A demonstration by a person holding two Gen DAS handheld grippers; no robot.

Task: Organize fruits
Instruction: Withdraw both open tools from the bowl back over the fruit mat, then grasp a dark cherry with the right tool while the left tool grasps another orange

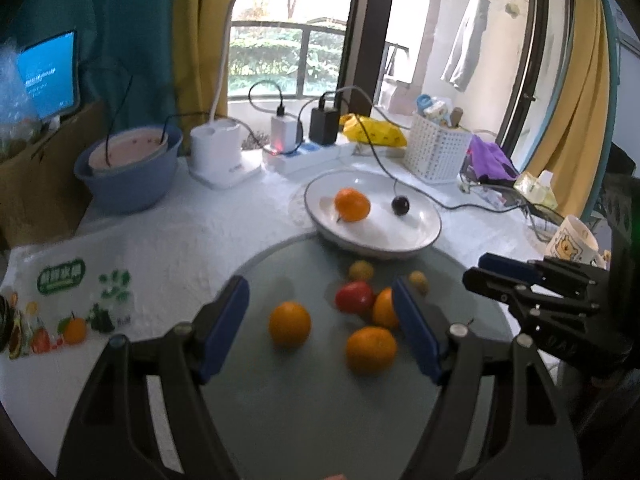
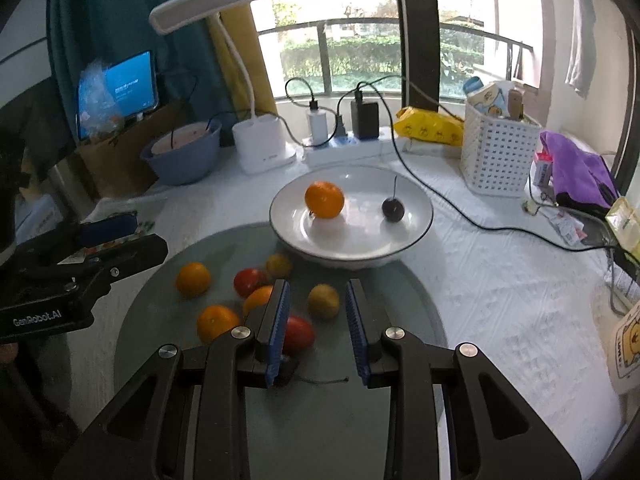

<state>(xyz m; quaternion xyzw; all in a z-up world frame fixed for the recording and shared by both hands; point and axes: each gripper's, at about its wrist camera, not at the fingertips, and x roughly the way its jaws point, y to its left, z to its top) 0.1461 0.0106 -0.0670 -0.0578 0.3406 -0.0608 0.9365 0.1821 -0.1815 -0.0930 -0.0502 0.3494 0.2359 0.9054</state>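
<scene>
Our left gripper (image 1: pixel 320 320) gapes empty above loose oranges (image 1: pixel 289 323); only the right view shows our right gripper (image 2: pixel 318 320) narrowed, empty, bare desk (image 2: pixel 500 300) rightward.

Orange (image 2: pixel 324 199) and cherry (image 2: pixel 393 209) in plate (image 2: pixel 416 232)

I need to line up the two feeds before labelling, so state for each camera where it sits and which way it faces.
Left wrist view: on the left gripper, looking down and forward over the grey mat to the white plate; own open fingers, and the right gripper at right.
Right wrist view: on the right gripper, facing the same way; own fingers with a narrow, empty gap, and the left gripper at left.
Shared: plate with orange and cherry, loose fruit, lamp, window.
</scene>
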